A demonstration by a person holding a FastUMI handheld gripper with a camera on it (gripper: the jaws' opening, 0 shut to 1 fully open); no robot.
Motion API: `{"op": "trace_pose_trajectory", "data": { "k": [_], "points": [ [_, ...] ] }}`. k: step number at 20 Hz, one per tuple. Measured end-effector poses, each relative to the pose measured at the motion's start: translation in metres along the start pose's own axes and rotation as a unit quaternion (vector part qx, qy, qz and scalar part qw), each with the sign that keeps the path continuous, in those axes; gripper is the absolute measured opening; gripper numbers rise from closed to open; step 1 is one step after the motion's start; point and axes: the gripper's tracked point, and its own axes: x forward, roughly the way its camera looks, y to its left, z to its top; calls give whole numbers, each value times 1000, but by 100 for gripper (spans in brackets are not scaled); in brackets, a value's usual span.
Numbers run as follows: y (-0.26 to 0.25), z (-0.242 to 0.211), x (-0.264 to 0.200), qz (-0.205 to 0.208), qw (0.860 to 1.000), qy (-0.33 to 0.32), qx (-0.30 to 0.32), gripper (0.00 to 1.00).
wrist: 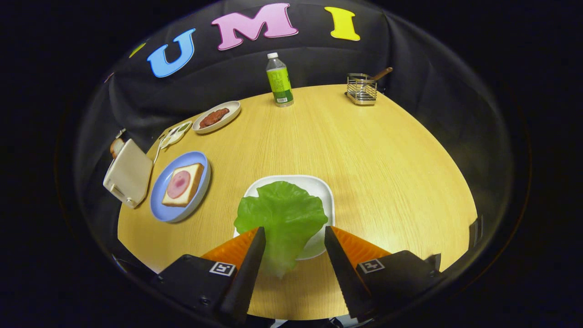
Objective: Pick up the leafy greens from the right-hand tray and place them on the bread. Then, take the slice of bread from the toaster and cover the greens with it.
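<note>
A green lettuce leaf (283,217) lies on a white square tray (319,187) on the wooden table. Its near end hangs over the tray's front edge. My gripper (294,233) stands open just above the leaf's near part, one finger on each side of it, neither pressing on it. To the left, a blue plate (160,200) carries a slice of bread (191,189) topped with a round pink slice of ham (178,183). Beyond that plate stands a cream toaster (129,173) with a slice of bread (116,146) sticking out of its top.
A white oval dish (230,116) with a reddish meat patty (214,117) sits at the back left, with a small white object (174,134) beside it. A green-labelled bottle (279,80) and a wire basket (362,89) with a wooden handle stand at the far edge.
</note>
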Motion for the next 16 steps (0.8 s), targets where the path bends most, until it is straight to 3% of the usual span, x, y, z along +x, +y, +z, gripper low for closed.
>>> {"op": "trace_pose_trajectory", "data": {
  "k": [4, 7, 10, 11, 16],
  "points": [
    [-8, -8, 13, -8, 999, 27, 32, 70],
    [-5, -11, 21, 1, 997, 45, 56, 53],
    [-1, -14, 24, 8, 997, 57, 54, 48],
    [2, -15, 28, 14, 996, 60, 57, 37],
    [8, -13, 27, 37, 995, 66, 68, 7]
  ]
}}
